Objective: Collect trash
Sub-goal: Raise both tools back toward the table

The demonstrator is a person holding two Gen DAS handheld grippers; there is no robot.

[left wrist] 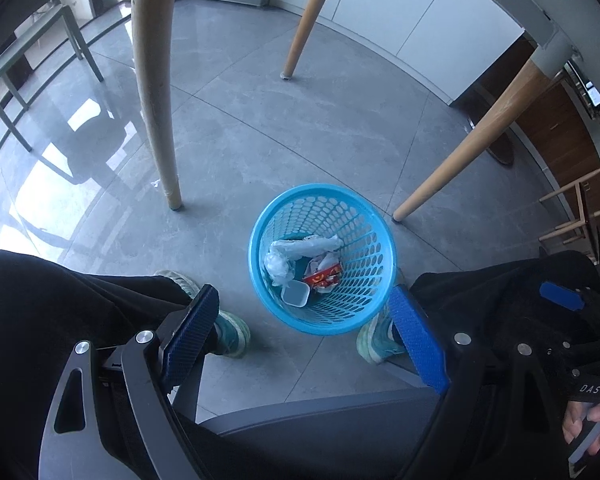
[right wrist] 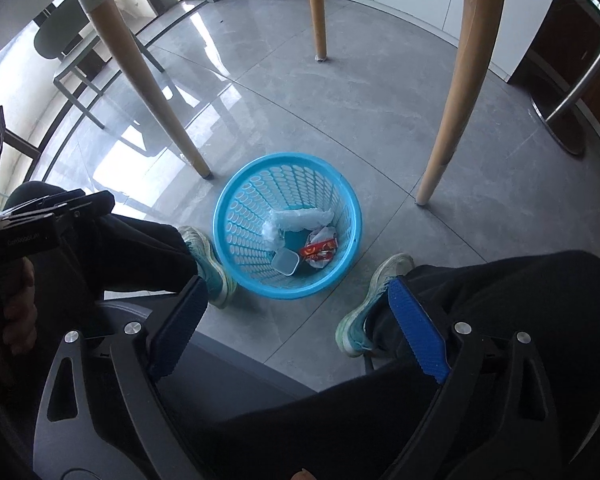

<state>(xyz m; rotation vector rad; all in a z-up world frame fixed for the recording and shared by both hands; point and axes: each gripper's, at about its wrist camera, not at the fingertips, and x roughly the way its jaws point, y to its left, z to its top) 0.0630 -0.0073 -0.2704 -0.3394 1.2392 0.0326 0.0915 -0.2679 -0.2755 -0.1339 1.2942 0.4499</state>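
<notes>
A blue perforated waste basket point(left wrist: 374, 236) point(right wrist: 242, 200) stands on the grey floor between a seated person's feet. Inside lie crumpled white plastic point(left wrist: 296, 250) point(right wrist: 296, 220), a red wrapper point(left wrist: 322, 276) point(right wrist: 320, 246) and a small white square tub point(left wrist: 296, 295) point(right wrist: 286, 262). My left gripper point(left wrist: 302, 332) hangs above the basket's near rim, pointing down, open with nothing between its blue pads. My right gripper point(right wrist: 294, 328) is also open and empty, above the floor just in front of the basket. In the left wrist view the right gripper's body point(left wrist: 560, 300) shows at the right edge.
Three wooden table legs point(left wrist: 156, 92) point(right wrist: 456, 92) stand around the basket. The person's black-trousered knees point(left wrist: 60, 304) and light sneakers point(right wrist: 368, 312) flank it. A green chair point(left wrist: 24, 52) stands at the far left, dark wooden cabinets point(left wrist: 556, 128) at the right, white cupboards behind.
</notes>
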